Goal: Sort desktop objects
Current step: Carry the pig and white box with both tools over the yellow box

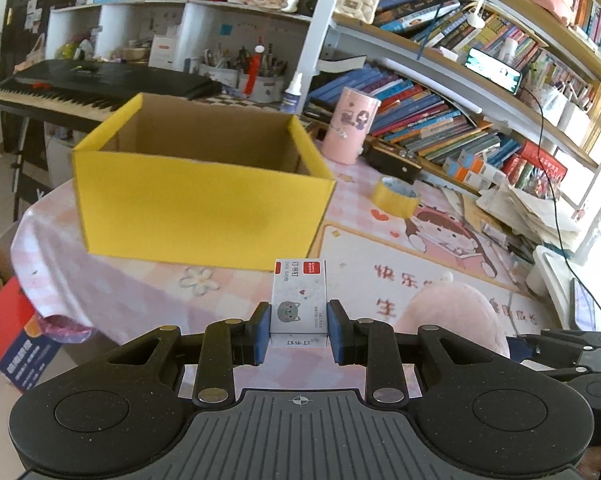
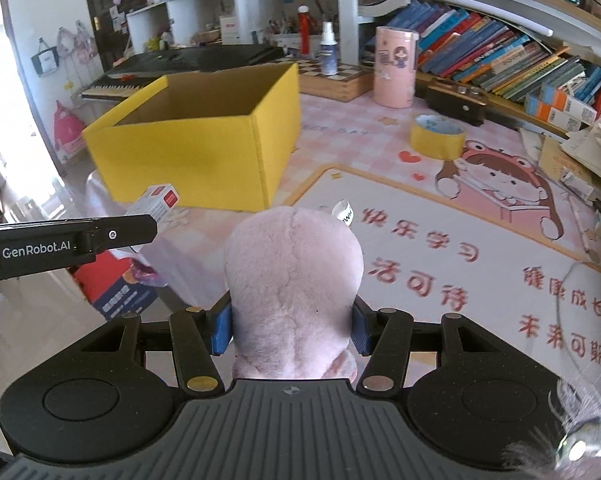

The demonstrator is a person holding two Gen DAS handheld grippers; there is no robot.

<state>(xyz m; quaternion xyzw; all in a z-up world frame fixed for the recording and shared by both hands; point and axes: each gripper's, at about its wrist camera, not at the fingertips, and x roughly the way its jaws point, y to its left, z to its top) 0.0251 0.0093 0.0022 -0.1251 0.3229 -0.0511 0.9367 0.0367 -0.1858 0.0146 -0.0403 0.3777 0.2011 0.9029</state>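
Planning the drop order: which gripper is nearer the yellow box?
Left. The left gripper, holding the staple box, is just short of the yellow box; the right gripper trails beside it.

A small white staple box [image 1: 299,298] and a pink plush toy [image 2: 294,288] are held up near an open yellow box [image 1: 196,196].

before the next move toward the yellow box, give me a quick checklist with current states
1. Left gripper pads clamped on staple box: ok.
2. Right gripper clamped on pink plush toy: ok.
3. Yellow box open on top: ok.
4. Room inside the box: cannot tell, floor hidden.
5. Yellow tape roll and pink canister away from the box: ok.
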